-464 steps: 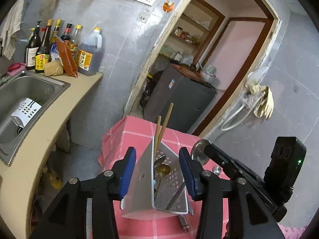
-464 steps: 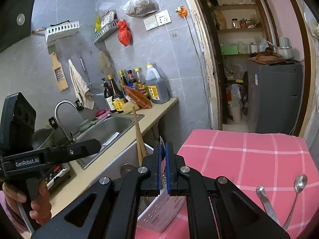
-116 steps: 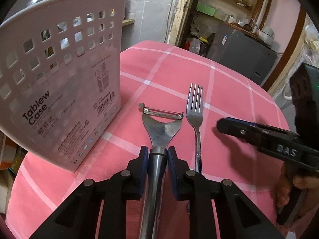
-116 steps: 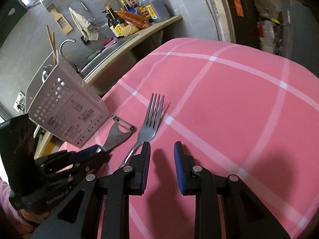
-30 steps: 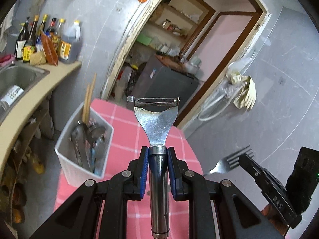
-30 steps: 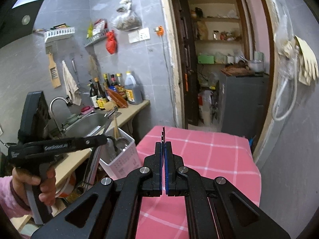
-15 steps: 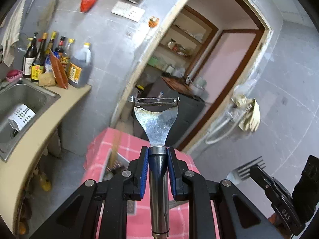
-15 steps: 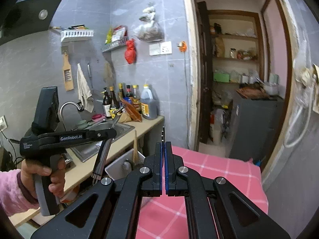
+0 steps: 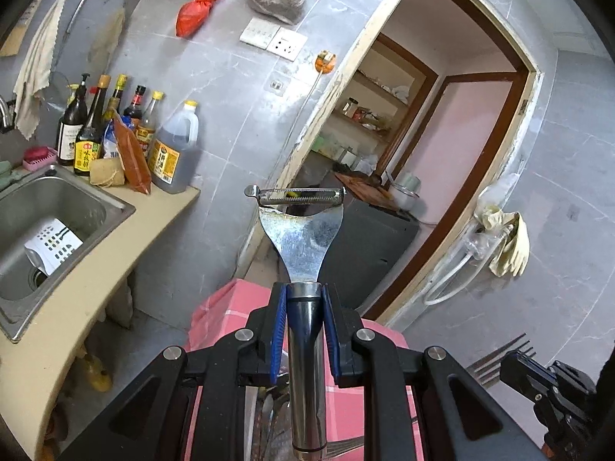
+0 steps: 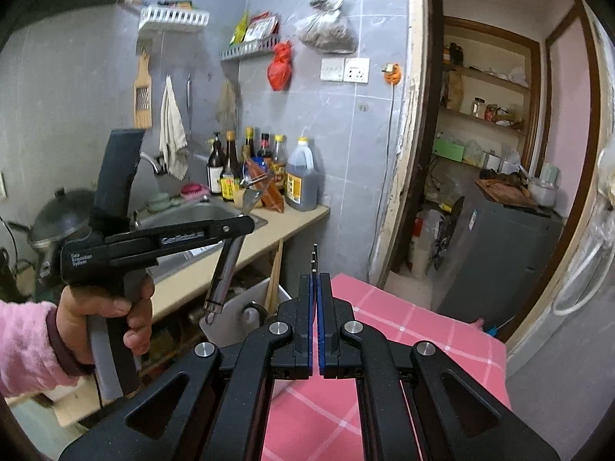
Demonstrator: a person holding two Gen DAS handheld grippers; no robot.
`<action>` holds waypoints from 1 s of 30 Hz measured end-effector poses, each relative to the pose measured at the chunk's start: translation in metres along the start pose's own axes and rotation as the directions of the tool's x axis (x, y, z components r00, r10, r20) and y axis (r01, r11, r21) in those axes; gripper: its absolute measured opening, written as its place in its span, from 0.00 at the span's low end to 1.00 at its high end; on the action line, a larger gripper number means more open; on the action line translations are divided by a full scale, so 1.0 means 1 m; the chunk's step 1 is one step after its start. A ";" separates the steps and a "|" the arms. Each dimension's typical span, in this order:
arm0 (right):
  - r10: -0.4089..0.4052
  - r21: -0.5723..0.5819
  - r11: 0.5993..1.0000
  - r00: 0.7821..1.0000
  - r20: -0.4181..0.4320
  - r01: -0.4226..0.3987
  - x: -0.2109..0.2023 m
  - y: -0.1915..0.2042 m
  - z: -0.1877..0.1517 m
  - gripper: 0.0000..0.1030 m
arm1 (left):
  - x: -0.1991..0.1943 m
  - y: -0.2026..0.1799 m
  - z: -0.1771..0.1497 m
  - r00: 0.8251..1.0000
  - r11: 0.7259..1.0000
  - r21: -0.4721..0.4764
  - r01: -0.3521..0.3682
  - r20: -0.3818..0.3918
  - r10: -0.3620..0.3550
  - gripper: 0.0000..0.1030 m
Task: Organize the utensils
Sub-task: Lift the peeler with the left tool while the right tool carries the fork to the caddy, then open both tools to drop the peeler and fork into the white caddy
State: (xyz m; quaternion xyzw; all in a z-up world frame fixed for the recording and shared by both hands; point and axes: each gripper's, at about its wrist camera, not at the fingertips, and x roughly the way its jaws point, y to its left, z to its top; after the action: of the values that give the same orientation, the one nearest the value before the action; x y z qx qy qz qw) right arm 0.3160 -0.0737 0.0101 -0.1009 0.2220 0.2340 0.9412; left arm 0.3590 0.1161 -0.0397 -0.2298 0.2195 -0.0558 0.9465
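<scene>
Above one caddy point(image 10: 246, 320), two claws clamp one peeler point(image 9: 301, 238), one fork point(image 9: 499, 359).

Both tongs loaded above holder
Right tongs point(image 10: 316, 307) pinch fork point(image 10: 314, 259); left tongs point(image 10: 246, 224) grip peeler point(image 10: 230, 257) over white holder point(image 10: 246, 319) at table point(image 10: 403, 345) left edge.

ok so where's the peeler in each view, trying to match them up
Left wrist: the peeler stands at frame centre, handle clamped in the left gripper, blade end up.
Right wrist: the peeler is left of centre, hanging tilted from the left gripper, handle end down over the white utensil holder.
Shared landmark: the big dark oil jug on the counter.
</scene>
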 end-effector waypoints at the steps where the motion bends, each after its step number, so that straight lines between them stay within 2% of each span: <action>1: -0.002 -0.006 1.000 1.000 -0.006 0.002 0.002 0.002 0.000 0.02 | 0.004 0.001 -0.002 1.000 1.000 0.006 -0.003 0.000 0.003 0.17; 9: -0.006 -0.009 1.000 0.998 -0.062 0.006 0.026 0.005 -0.001 0.02 | 0.020 0.003 -0.018 1.000 0.997 0.072 -0.026 0.016 0.025 0.17; 16: 0.003 -0.009 1.000 0.995 -0.096 -0.004 0.044 0.010 -0.005 0.02 | 0.022 0.017 -0.028 0.998 0.999 0.032 -0.026 0.062 0.024 0.17; 19: 0.008 -0.003 1.000 0.994 -0.104 -0.008 0.051 0.009 -0.006 0.02 | 0.022 0.015 -0.031 0.997 0.998 0.055 -0.026 0.080 0.022 0.18; 22: 0.011 0.005 1.000 0.993 -0.115 -0.011 0.055 0.009 -0.008 0.02 | 0.022 0.010 -0.037 0.997 0.995 0.095 -0.022 0.082 0.014 0.17; 30: 0.039 0.033 0.999 0.990 -0.137 -0.034 0.068 0.007 -0.013 0.02 | 0.018 0.015 -0.047 0.999 0.993 0.111 0.027 0.042 -0.032 0.18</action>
State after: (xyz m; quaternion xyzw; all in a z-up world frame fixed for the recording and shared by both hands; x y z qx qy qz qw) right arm 0.3618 -0.0443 -0.0334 -0.0982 0.2916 0.2403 0.9206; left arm 0.3542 0.1066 -0.0910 -0.1815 0.1919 -0.0767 0.9614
